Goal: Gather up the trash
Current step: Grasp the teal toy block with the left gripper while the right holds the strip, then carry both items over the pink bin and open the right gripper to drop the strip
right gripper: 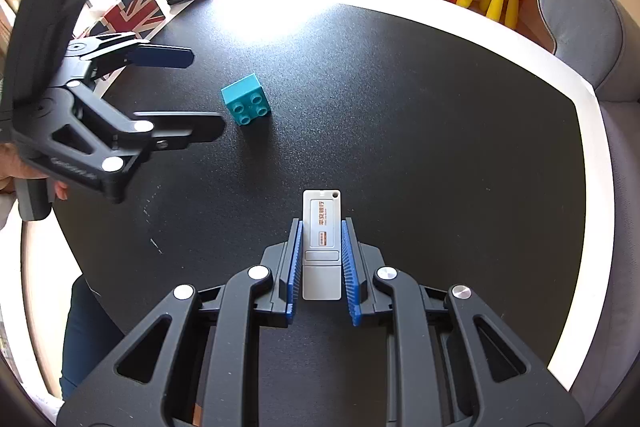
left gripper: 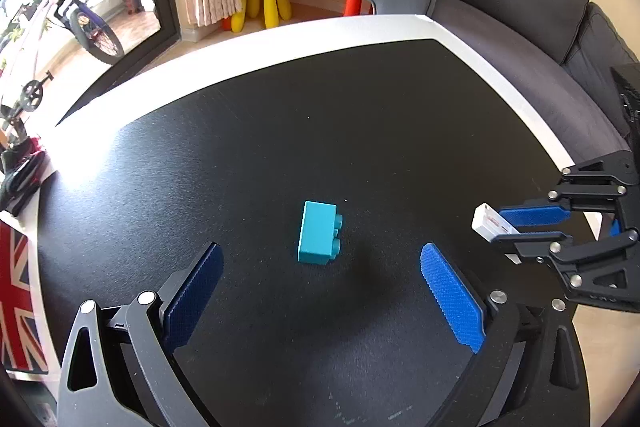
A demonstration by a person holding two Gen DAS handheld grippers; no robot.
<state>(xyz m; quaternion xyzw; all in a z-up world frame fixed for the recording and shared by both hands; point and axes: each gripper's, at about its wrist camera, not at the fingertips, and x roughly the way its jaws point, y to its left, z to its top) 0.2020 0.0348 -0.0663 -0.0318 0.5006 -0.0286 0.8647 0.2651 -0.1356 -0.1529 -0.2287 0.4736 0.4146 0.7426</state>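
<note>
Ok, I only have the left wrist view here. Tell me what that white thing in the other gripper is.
Observer: The right gripper is shut on a flat white USB stick, with printed characters on its face.
Operator: Tell me which way the brick's studs face.
Observer: The teal brick lies on its side on the black table; four studs face the right gripper's camera.
Operator: Say how my own gripper stands.
Observer: The left gripper is open, just left of the brick, not touching it.
Operator: Check who is behind it.
Observer: A hand holds its grip at the table's edge.
</note>
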